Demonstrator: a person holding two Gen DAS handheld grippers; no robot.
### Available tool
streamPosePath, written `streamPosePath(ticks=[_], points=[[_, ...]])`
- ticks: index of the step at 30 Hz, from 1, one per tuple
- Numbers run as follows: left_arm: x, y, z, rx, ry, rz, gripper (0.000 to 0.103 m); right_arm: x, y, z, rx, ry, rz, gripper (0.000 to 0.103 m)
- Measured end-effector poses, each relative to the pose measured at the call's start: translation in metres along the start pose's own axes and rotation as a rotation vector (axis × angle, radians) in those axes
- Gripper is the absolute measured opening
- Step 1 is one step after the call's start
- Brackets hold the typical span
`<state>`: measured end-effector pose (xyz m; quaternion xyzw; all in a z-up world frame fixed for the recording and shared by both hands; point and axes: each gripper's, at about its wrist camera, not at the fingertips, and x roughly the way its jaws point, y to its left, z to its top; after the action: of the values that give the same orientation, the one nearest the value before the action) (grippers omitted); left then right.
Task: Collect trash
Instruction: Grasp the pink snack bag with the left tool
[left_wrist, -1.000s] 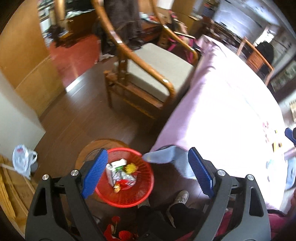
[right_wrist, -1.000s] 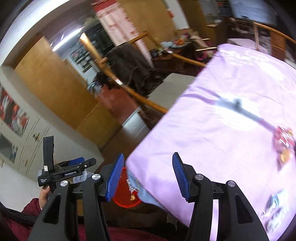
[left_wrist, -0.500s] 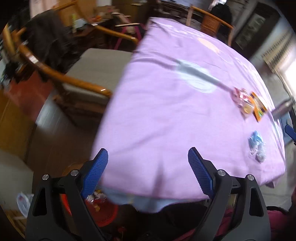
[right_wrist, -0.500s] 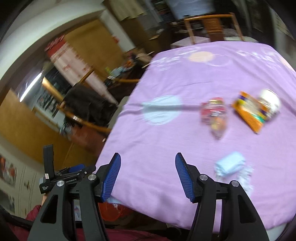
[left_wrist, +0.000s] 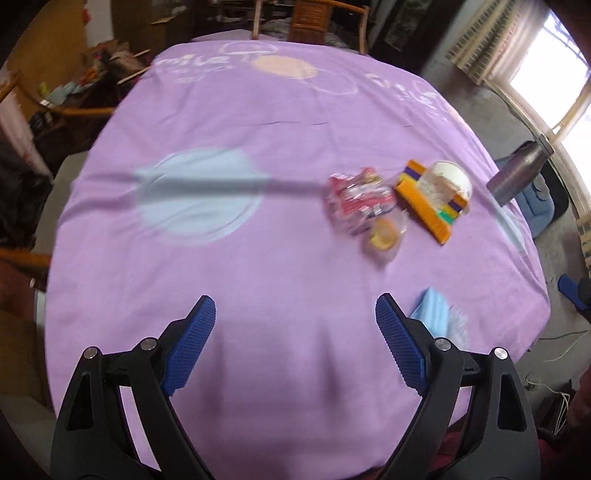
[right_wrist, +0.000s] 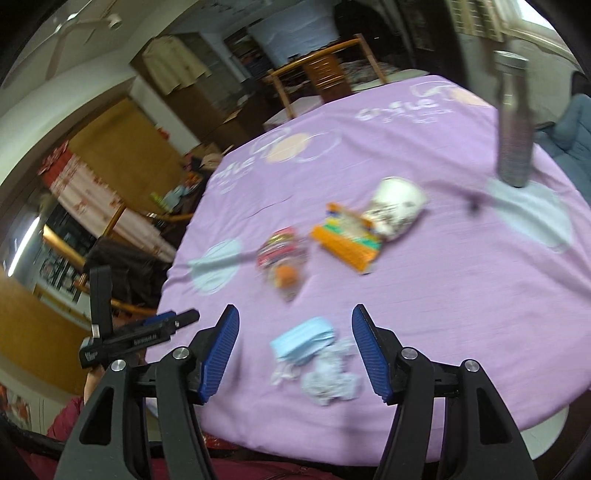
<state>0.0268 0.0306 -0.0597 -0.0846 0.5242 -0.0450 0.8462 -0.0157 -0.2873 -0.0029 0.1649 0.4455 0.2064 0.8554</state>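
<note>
Both grippers hang over a round tabletop (left_wrist: 258, 258) covered in a purple cloth. The left gripper (left_wrist: 295, 332) is spread wide with nothing between its blue pads. The right gripper (right_wrist: 295, 347) has its jaws opening, empty, with a folded blue mask (right_wrist: 303, 338) and a crumpled tissue (right_wrist: 330, 380) lying on the cloth just beyond and between its fingers. Farther in lie a red snack wrapper (right_wrist: 282, 251), an orange packet (right_wrist: 345, 242) and a tipped white cup (right_wrist: 397, 210), close together. A metal bottle (right_wrist: 513, 122) stands upright near the far edge. The frames are blurred.
</note>
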Motion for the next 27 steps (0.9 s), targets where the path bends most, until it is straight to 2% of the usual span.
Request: streamPosePath(ticks=[8, 12, 17, 19, 20, 22, 27], points=[[0.067, -0.053, 0.066, 0.069, 0.042, -0.031, 0.089, -0.016, -0.066, 0.005, 0.08, -0.027, -0.092, 0.066], [0.102, -0.062, 0.083, 0.059, 0.092, -0.039, 0.089, -0.02, -0.095, 0.003, 0.142, -0.022, -0.139, 0.067], [0.133, -0.063, 0.094, 0.056, 0.115, -0.012, 0.089, -0.018, -0.109, -0.002, 0.175, -0.008, -0.168, 0.068], [0.136, -0.057, 0.095, 0.043, 0.105, 0.008, 0.086, -0.016, -0.112, -0.001, 0.177, -0.003, -0.165, 0.068], [0.135, -0.051, 0.093, 0.028, 0.096, 0.012, 0.078, -0.016, -0.111, -0.001, 0.176, -0.001, -0.161, 0.068], [0.129, -0.038, 0.09, 0.008, 0.091, 0.019, 0.069, -0.011, -0.108, 0.002, 0.16, 0.007, -0.143, 0.068], [0.093, 0.019, 0.064, -0.092, 0.074, 0.054, 0.067, 0.013, -0.083, 0.014, 0.09, 0.042, -0.076, 0.068]])
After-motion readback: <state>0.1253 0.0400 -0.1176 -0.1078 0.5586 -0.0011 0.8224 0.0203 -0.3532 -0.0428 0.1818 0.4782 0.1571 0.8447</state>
